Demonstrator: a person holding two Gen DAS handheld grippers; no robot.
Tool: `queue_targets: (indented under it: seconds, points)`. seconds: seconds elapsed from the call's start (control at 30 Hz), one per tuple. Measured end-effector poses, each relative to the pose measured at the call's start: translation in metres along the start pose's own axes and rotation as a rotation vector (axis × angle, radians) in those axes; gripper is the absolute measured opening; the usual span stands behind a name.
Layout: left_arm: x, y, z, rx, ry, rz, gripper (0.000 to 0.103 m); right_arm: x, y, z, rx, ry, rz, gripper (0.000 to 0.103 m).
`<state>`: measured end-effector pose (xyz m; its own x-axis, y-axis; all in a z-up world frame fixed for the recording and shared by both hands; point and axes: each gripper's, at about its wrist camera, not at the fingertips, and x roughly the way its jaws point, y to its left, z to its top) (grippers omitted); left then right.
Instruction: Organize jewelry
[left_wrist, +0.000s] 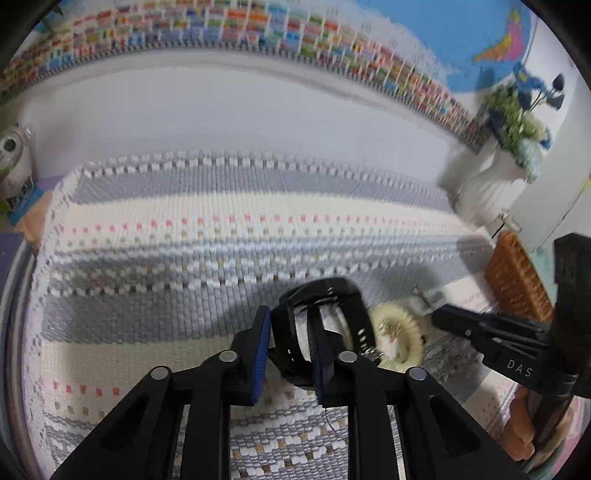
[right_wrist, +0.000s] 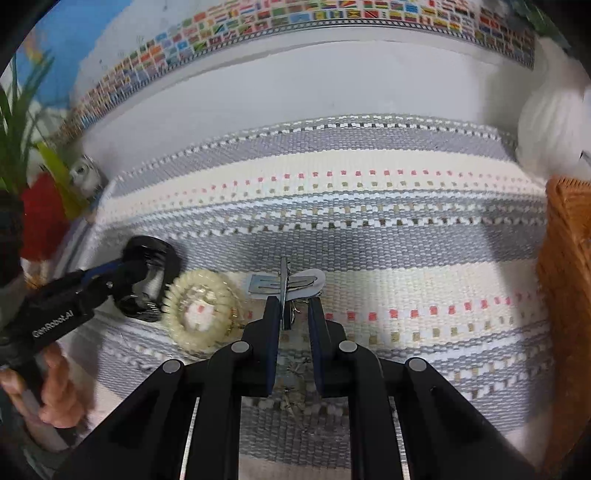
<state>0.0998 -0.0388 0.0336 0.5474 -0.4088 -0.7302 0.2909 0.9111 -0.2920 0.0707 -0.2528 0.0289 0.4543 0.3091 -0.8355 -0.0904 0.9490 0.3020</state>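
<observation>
Clamping my left gripper (left_wrist: 291, 343) on the black rubber-strapped wristwatch (left_wrist: 328, 317), I hold it on the striped woven mat (left_wrist: 184, 221) beside the cream beaded bracelet (right_wrist: 203, 314). My right gripper (right_wrist: 295, 317) pinches a thin silver metal clip (right_wrist: 286, 286) by its edge. Such a narrow bite may let it twist free; the looped strap could snag the bracelet.

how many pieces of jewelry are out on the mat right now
3: a black watch in the left gripper, a cream beaded bracelet beside it on the woven mat, a silver clip at the right gripper. More may be hidden.
</observation>
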Motion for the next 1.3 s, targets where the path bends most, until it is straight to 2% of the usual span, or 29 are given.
queue_targets:
  seconds: [0.03,0.13,0.37,0.4,0.47,0.5,0.53,0.67,0.77,0.8,0.9,0.97,1.0,1.1,1.13,1.17,1.23,1.3]
  points:
    - [-0.007,0.001,0.001,-0.007,-0.031,-0.015,0.007,-0.004,-0.004,-0.001,0.008,-0.010,0.014,0.016]
    - [-0.020,0.006,0.003,-0.018,-0.090,-0.024,0.006,-0.016,-0.007,0.000,0.012,-0.063,0.029,0.016]
    - [-0.011,0.014,0.004,-0.041,-0.029,-0.025,0.008,-0.018,-0.011,0.002,0.018,-0.063,0.040,0.016]
    - [-0.012,0.015,0.005,-0.043,-0.022,-0.039,0.012,-0.017,-0.011,0.003,0.022,-0.061,0.042,0.016]
    - [-0.012,0.015,0.002,-0.045,-0.007,-0.053,0.028,-0.017,-0.014,0.003,0.024,-0.061,0.051,0.016]
    - [-0.010,0.013,0.002,-0.040,-0.004,-0.044,0.041,-0.017,-0.015,0.003,0.025,-0.061,0.054,0.016]
    - [-0.008,0.011,0.001,-0.036,-0.002,-0.029,0.044,-0.018,-0.015,0.003,0.025,-0.062,0.057,0.016]
    - [0.007,0.005,-0.001,0.004,0.044,0.058,0.044,-0.017,-0.014,0.002,0.026,-0.062,0.063,0.016]
    - [0.017,0.002,-0.001,0.030,0.062,0.098,0.029,-0.016,-0.016,0.002,0.030,-0.051,0.066,0.016]
    - [0.018,0.000,0.000,0.033,0.065,0.080,0.020,-0.015,-0.017,0.001,0.031,-0.047,0.067,0.016]
    - [0.019,-0.006,0.000,0.060,0.052,0.106,0.018,-0.014,-0.016,0.000,0.021,-0.045,0.059,0.014]
    - [0.016,-0.009,-0.001,0.075,0.025,0.120,0.016,-0.014,-0.013,-0.001,0.004,-0.053,0.045,0.008]
    - [0.011,-0.010,0.000,0.076,0.004,0.121,0.013,-0.015,-0.011,-0.002,-0.006,-0.062,0.042,0.005]
    - [-0.018,-0.011,0.004,0.072,-0.140,0.110,0.011,-0.023,-0.007,-0.001,-0.024,-0.108,0.040,0.005]
    - [-0.027,-0.012,0.004,0.076,-0.183,0.116,0.003,-0.027,-0.006,-0.001,-0.029,-0.127,0.041,0.005]
    - [-0.034,-0.012,0.004,0.080,-0.212,0.120,0.001,-0.029,-0.005,-0.001,-0.031,-0.133,0.044,0.005]
    - [-0.040,-0.013,0.003,0.087,-0.243,0.131,0.001,-0.026,-0.006,-0.001,-0.026,-0.119,0.042,0.005]
    - [-0.038,-0.013,0.004,0.083,-0.233,0.128,0.001,-0.021,-0.008,0.000,-0.015,-0.093,0.036,0.005]
